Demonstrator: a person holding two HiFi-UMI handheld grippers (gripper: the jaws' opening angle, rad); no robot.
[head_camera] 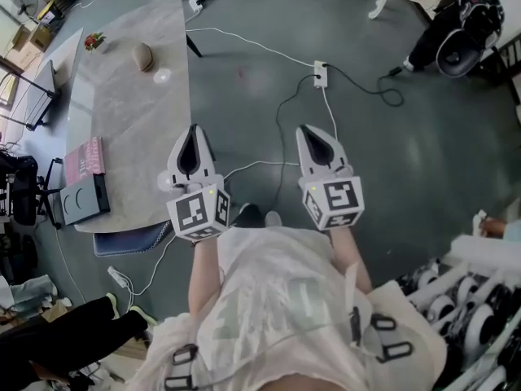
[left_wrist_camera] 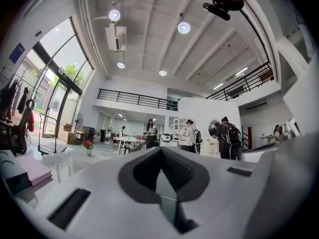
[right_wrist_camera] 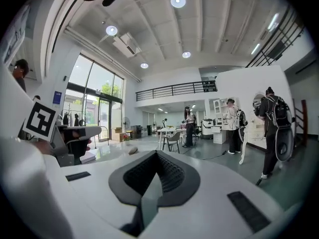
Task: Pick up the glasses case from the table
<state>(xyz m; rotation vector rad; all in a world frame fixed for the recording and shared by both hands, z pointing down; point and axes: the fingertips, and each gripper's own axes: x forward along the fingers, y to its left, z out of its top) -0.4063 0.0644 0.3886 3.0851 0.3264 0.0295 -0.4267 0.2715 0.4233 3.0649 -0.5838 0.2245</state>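
We hold left gripper (head_camera: 194, 133) and right gripper (head_camera: 309, 133) with jaws closed, empty; glasses case (head_camera: 142, 56) lies near the tabletop's (head_camera: 130, 137) far edge.

Glossy, marble-look table (head_camera: 130, 112); matt white plastic left hand-held gripper (head_camera: 194, 133), ribbed dark pads (left_wrist_camera: 177, 171)

Light: bright and even — daylight came through tall windows (left_wrist_camera: 55, 98), with 4 round ceiling lamps (left_wrist_camera: 184, 28) flaring white. Head view: sharp, shadows faint on the grey floor (head_camera: 269, 80), and a pale sheen lay on the table (head_camera: 138, 112). Gripper views: heavy fisheye bending, black corners, nearest foreground soft.
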